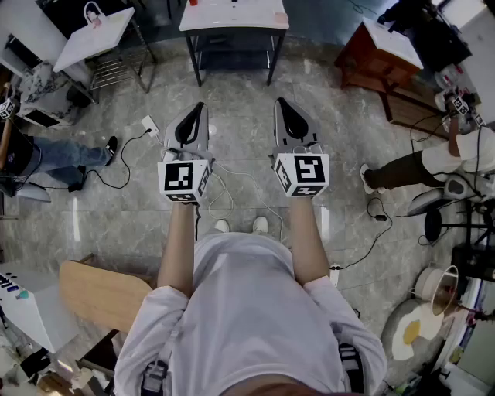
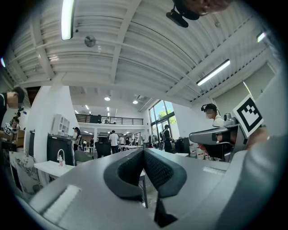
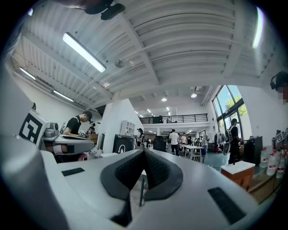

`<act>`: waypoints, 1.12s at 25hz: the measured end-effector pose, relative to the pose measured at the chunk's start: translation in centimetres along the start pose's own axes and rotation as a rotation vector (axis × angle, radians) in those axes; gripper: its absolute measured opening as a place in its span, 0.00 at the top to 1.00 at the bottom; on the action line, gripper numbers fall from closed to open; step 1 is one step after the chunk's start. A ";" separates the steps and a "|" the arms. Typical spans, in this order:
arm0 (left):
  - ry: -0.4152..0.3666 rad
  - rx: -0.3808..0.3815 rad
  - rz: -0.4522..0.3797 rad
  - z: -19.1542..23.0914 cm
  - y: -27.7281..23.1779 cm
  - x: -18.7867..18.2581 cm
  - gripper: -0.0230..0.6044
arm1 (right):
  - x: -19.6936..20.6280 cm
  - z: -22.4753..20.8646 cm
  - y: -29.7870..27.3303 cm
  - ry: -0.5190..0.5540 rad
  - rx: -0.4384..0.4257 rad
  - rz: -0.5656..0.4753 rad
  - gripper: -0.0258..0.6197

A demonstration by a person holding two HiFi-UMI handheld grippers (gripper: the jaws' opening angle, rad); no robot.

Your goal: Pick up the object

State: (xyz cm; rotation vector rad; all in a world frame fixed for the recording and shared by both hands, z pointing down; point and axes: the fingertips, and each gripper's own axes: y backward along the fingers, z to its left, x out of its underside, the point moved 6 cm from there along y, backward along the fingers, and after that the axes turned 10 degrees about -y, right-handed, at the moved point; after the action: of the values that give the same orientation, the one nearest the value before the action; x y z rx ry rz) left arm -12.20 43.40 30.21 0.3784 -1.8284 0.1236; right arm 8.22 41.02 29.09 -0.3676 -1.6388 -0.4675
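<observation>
No single object to pick up stands out in any view. In the head view I hold both grippers out in front of me at waist height, side by side over the stone floor. The left gripper (image 1: 199, 110) is shut with nothing between its jaws, and its dark pads meet in the left gripper view (image 2: 144, 152). The right gripper (image 1: 282, 105) is also shut and empty, pads together in the right gripper view (image 3: 144, 152). Both point toward a white-topped table (image 1: 232, 22) with dark legs ahead; a few small items lie on it, too small to tell.
Cables (image 1: 240, 186) and a power strip (image 1: 149, 124) lie on the floor under the grippers. A white side table (image 1: 97, 35) stands at the far left, a brown cabinet (image 1: 387, 48) at the far right. People's legs (image 1: 62, 155) (image 1: 402, 170) show at both sides. A wooden seat (image 1: 100, 290) is beside my left hip.
</observation>
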 end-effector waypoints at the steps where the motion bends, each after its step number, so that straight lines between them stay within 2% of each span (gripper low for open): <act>1: 0.000 -0.001 -0.001 0.0 0.0 -0.1 0.97 | 0.0 0.0 0.0 0.001 0.000 0.000 0.96; 23: 0.034 0.004 0.006 1.7 0.6 1.5 0.97 | 0.9 1.5 -0.4 0.024 -0.003 -0.011 0.95; 24: 0.037 0.003 0.006 2.0 0.7 1.6 0.97 | 1.1 1.6 -0.6 0.024 -0.007 -0.008 0.90; 27: 0.045 0.000 0.008 3.1 1.0 2.1 0.97 | 1.8 2.3 -1.5 0.043 -0.020 0.014 0.60; 28: 0.048 0.000 0.008 3.6 1.1 2.4 0.97 | 2.1 2.7 -1.9 0.050 -0.022 0.018 0.57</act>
State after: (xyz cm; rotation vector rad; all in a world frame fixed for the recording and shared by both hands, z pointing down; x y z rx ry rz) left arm -16.44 42.98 31.52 0.3647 -1.7828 0.1369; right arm 4.75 40.67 30.73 -0.3839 -1.5816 -0.4783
